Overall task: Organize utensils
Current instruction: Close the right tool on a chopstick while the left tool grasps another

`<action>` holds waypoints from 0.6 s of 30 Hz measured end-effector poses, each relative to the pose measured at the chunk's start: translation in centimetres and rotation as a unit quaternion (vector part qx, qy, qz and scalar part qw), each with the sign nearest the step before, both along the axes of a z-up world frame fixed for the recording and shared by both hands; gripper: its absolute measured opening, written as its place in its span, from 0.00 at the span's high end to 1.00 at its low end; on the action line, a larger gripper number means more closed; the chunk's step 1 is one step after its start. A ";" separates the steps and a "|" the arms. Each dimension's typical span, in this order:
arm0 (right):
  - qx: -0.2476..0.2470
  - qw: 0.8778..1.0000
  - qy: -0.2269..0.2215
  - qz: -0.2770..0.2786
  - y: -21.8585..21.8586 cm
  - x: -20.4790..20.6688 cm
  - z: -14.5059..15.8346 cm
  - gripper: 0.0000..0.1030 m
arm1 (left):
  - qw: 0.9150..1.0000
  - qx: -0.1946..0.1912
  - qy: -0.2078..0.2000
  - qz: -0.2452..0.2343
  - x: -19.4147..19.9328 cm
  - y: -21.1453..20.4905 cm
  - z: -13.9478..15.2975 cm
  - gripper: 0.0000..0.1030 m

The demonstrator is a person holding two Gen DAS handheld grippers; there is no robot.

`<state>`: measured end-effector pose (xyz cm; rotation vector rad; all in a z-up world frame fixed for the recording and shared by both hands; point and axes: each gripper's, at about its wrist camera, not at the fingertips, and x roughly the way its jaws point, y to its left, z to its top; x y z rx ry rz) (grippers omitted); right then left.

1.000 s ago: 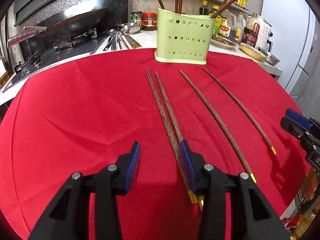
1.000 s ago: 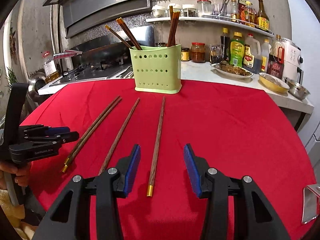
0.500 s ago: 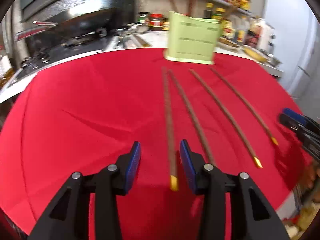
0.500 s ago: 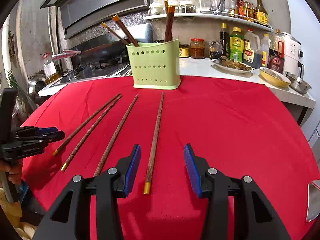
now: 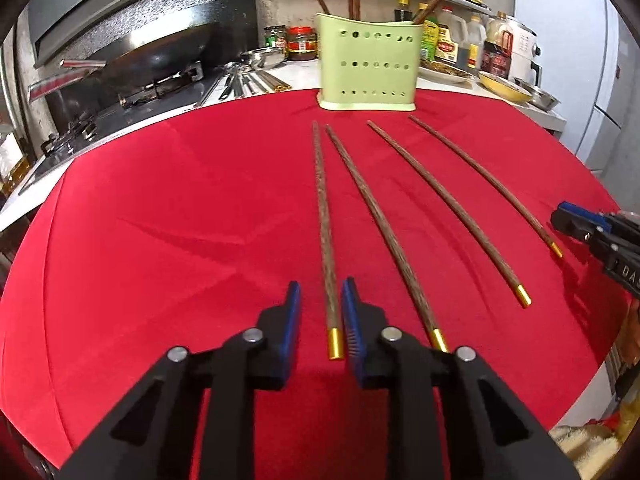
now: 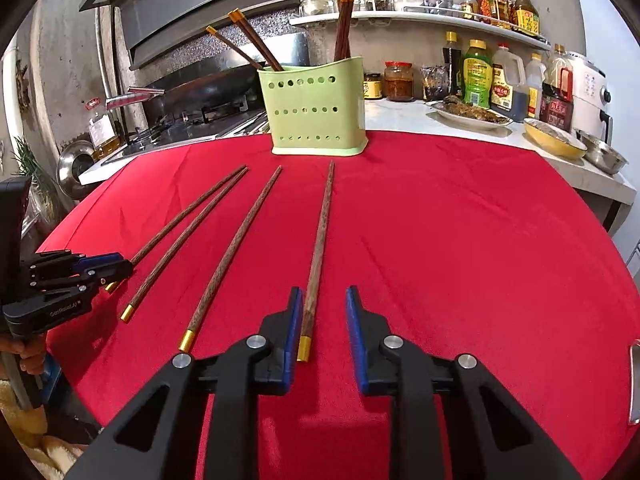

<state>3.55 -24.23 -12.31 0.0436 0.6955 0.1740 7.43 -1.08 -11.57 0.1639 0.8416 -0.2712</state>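
Observation:
Several long brown wooden chopsticks with gold tips lie on the red cloth [image 5: 168, 220] in front of a light green perforated utensil holder [image 5: 368, 68] that holds more chopsticks. My left gripper [image 5: 320, 312] is open, its jaws either side of the leftmost chopstick [image 5: 325, 232] near its gold end. My right gripper [image 6: 322, 314] is open around the rightmost chopstick [image 6: 320, 240], whose end lies against the left jaw. The holder also shows in the right wrist view [image 6: 316, 112]. Each gripper shows at the edge of the other's view.
A stove with a wok [image 5: 160, 56] and loose metal utensils [image 5: 240, 80] are behind the cloth at the left. Bottles, jars, a yellow bowl [image 6: 554, 144] and a plate of food [image 6: 468, 114] stand on the counter at the right.
My left gripper has shifted so the leftmost chopstick lies between its jaws, which have narrowed. My right gripper has moved forward over the rightmost chopstick's gold end.

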 end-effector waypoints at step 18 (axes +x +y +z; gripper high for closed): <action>0.025 0.999 0.027 -0.013 -2.3 -0.2 -0.8 0.81 | 1.000 -0.008 -0.008 -0.003 -0.8 0.4 0.0 0.88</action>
